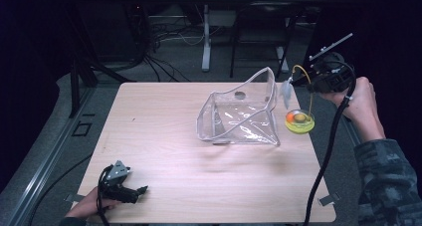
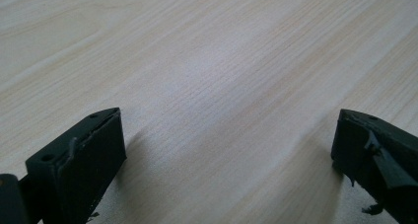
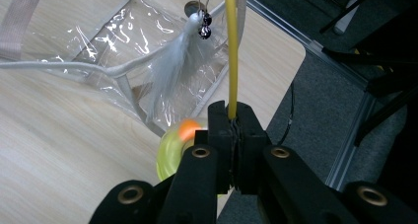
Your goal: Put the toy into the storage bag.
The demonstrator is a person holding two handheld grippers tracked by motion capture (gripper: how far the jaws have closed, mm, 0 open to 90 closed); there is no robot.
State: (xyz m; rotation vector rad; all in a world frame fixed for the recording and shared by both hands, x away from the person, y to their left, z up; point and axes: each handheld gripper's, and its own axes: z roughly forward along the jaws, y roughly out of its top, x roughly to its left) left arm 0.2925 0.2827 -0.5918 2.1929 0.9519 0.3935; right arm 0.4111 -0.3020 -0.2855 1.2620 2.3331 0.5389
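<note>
Your right gripper (image 3: 231, 116) is clamped on the yellow wand (image 3: 230, 51) of a cat toy. In the high view the wand (image 1: 309, 94) hangs near vertical past the table's right edge, its yellow base (image 1: 299, 121) lowest, just beside the clear bag (image 1: 239, 114); the white feather (image 1: 287, 92) dangles from its bent top. Your left gripper (image 1: 142, 190) rests on the table (image 1: 164, 136), jaws wide, empty.

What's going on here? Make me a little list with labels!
Toy: cat toy with yellow wand, white feather, small bells, yellow-green disc base
Right gripper: shut on the yellow wand
Left gripper: open, jaws apart over bare wood
Bag: clear plastic bag, open, beside the toy
Table: light wood
</note>
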